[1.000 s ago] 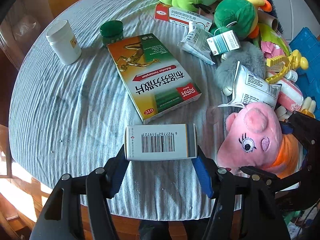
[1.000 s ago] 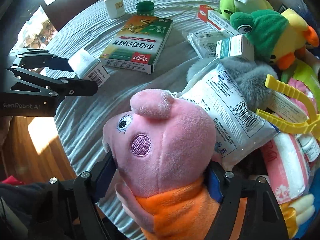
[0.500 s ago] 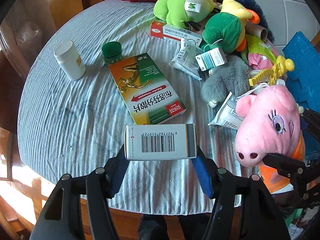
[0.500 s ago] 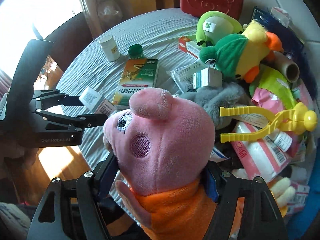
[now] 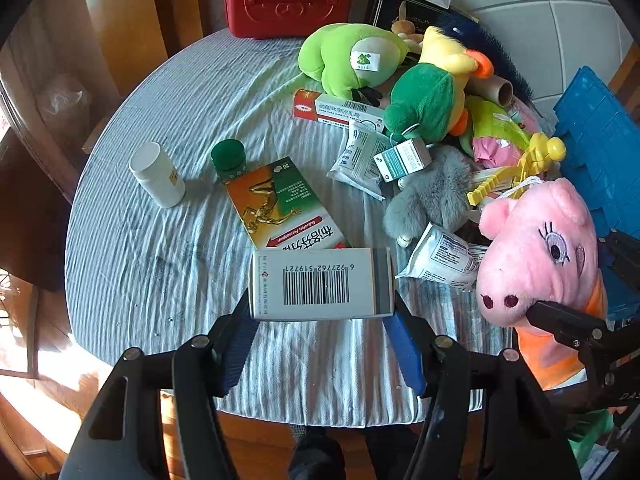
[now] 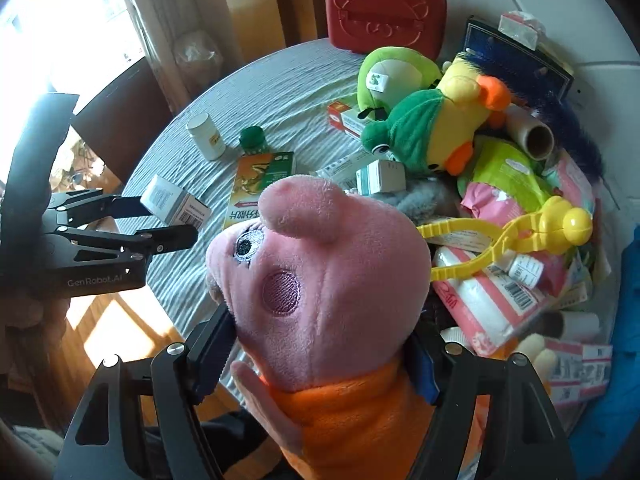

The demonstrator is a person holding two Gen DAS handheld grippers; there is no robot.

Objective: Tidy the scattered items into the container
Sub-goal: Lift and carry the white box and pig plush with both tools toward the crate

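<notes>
On the left we see a white pill bottle point(image 5: 157, 180) and a green-capped jar point(image 5: 229, 158) standing on the striped tablecloth point(image 5: 168, 256). Our left gripper point(image 5: 321, 322) clamps a white barcoded medicine box point(image 5: 321, 282) above the cloth, both jaws pressed to its ends. Farther right, our right gripper point(image 6: 325, 354) squeezes the pink pig plush point(image 6: 320, 276) at its neck, raised over the clutter, near the blue crate point(image 5: 596, 168).

Round cloth-covered table point(image 5: 152, 264) — sunlit wooden floor point(image 6: 120, 328) beneath.
</notes>
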